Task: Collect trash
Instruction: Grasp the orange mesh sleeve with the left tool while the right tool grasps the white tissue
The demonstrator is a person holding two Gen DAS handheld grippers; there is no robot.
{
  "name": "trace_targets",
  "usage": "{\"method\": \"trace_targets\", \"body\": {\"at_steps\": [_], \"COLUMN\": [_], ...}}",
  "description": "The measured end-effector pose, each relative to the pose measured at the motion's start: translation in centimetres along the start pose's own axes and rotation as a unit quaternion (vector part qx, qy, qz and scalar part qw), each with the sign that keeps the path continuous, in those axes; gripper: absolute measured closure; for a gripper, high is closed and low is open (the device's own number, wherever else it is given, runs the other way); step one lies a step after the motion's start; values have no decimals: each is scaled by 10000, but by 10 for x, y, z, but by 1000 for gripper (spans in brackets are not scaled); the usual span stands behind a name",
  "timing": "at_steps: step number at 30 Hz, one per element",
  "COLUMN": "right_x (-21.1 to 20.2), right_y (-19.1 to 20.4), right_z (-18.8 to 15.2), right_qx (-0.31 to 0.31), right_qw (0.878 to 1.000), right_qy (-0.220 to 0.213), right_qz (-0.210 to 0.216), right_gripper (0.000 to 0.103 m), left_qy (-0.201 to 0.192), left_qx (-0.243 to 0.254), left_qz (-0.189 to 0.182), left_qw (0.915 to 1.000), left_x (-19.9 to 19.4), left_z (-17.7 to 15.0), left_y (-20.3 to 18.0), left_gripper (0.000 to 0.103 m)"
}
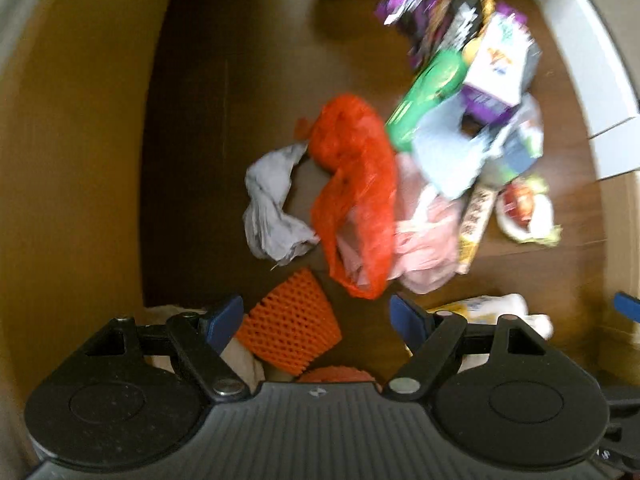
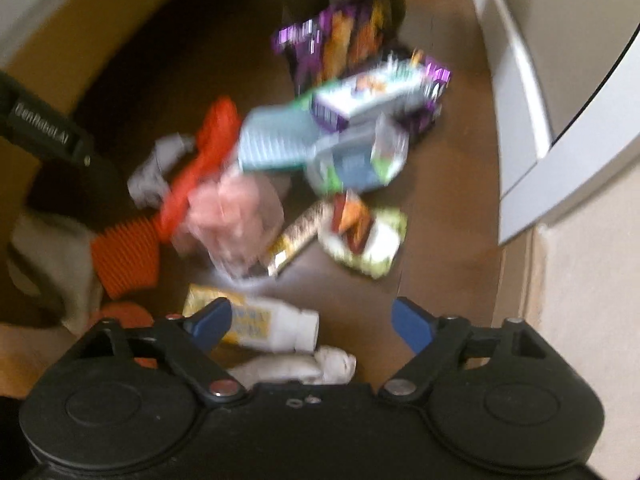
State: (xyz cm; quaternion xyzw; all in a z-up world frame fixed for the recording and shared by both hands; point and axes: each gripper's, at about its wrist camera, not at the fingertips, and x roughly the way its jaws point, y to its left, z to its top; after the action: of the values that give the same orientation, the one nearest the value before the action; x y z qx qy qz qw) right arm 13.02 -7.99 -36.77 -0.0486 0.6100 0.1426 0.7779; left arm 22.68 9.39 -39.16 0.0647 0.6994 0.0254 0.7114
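Note:
A pile of trash lies on the brown bottom of a cardboard box (image 1: 80,160). It holds an orange plastic bag (image 1: 356,184), a grey crumpled bag (image 1: 268,204), a pink bag (image 1: 424,236), a green packet (image 1: 428,92), a purple-white carton (image 1: 496,68) and an orange foam net (image 1: 288,328). My left gripper (image 1: 316,316) is open and empty above the foam net. My right gripper (image 2: 312,320) is open and empty above a white bottle (image 2: 272,326) with a yellow label. The pile also shows, blurred, in the right wrist view (image 2: 280,140).
Box walls rise on the left (image 2: 48,20) and right (image 1: 624,240). A white flap or board (image 2: 520,100) stands at the right. A snack wrapper (image 2: 364,240) and a crumpled white tissue (image 2: 308,366) lie near the right gripper. The left gripper's body (image 2: 44,132) shows at left.

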Motion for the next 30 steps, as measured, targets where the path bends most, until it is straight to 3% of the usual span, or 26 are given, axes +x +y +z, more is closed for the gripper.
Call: {"method": "trace_targets", "body": {"at_steps": [9,13,18,22,24,28,30], "right_x": [60,82,101,112,112,113,112], "right_y": [-6,-12,-17,-18,-18,-18,-20], "right_z": [-27,-32,-33,-33,-33,-34,-35], "right_qx": [-37,65,241,276,278,258,268], "right_qw": [9979,9966,9949,9942,9943,9944,9947], "right_qy": [630,796,961,1039,1027,1020,996], "right_qz": [141,184,184,83,68,28,18], "right_gripper": [17,17,18,31,36,50,55], "left_qy": [699,641,701,663,747,802,814], "left_qx": [-16,128,145,293,215,132,123], "left_qz": [24,219,180,234,142,47,-60], "left_qw": [9976,9976,9973,9971,9969,9967,9966], "left_x": [87,109,130,134,139,148,148], "left_z": [-15,-21,-23,-26,-26,-28,-27], "left_y": [14,15,15,11,14,21,24], "left_gripper": [23,23,23,25,35,40,52]}}
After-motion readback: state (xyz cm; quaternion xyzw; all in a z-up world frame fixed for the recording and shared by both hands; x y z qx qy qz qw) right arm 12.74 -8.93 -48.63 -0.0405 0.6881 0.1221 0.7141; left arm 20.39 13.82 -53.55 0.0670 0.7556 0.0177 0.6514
